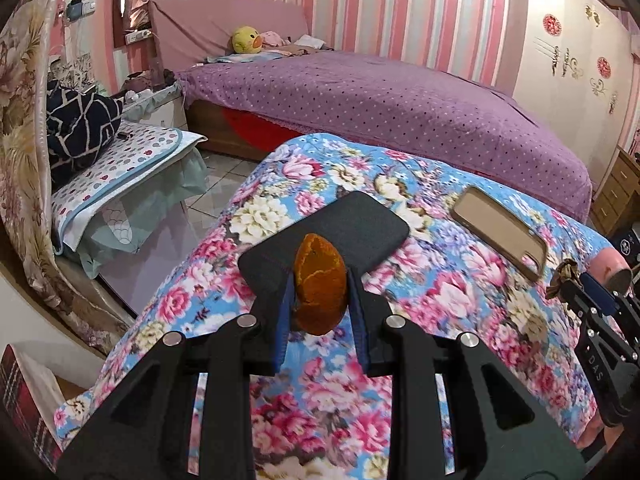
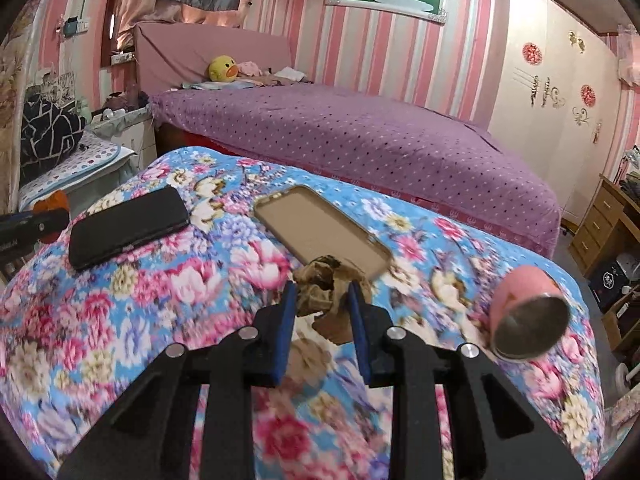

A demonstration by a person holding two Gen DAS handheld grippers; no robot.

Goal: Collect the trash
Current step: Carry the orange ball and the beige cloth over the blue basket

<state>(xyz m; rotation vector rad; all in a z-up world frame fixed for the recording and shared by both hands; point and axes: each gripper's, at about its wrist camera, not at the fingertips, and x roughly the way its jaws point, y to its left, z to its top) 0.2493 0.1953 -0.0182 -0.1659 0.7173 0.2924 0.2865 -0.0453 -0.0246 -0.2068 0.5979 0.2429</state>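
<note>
Items on the floral cloth (image 2: 132, 320), left to right:

1. Left gripper (image 1: 320, 300), one: clenched on one orange peel (image 1: 320, 284), the peel upright between the two blue pads, held above the cloth's near left part. In the right wrist view the same gripper (image 2: 28, 220) shows at the far left edge with the peel (image 2: 54, 200).
2. Black case (image 2: 128, 226), one: flat on the cloth, far left, just beyond the peel in the left wrist view (image 1: 344, 232).
3. Phone case (image 2: 322, 232), one: tan, open side up, flat near the cloth's middle; also seen from the left wrist (image 1: 500, 232).
4. Right gripper (image 2: 322, 308), one: clenched on one crumpled brown paper wad (image 2: 320, 284), held just near of the phone case. From the left wrist it (image 1: 576, 284) appears at the right edge, wad (image 1: 560, 280) at its tip.
5. Pink cup (image 2: 528, 312), one: lying on its side, mouth toward the camera, near right.

Beyond the cloth: one purple bed (image 2: 360, 140), one yellow plush duck (image 2: 223, 69) at its head.
</note>
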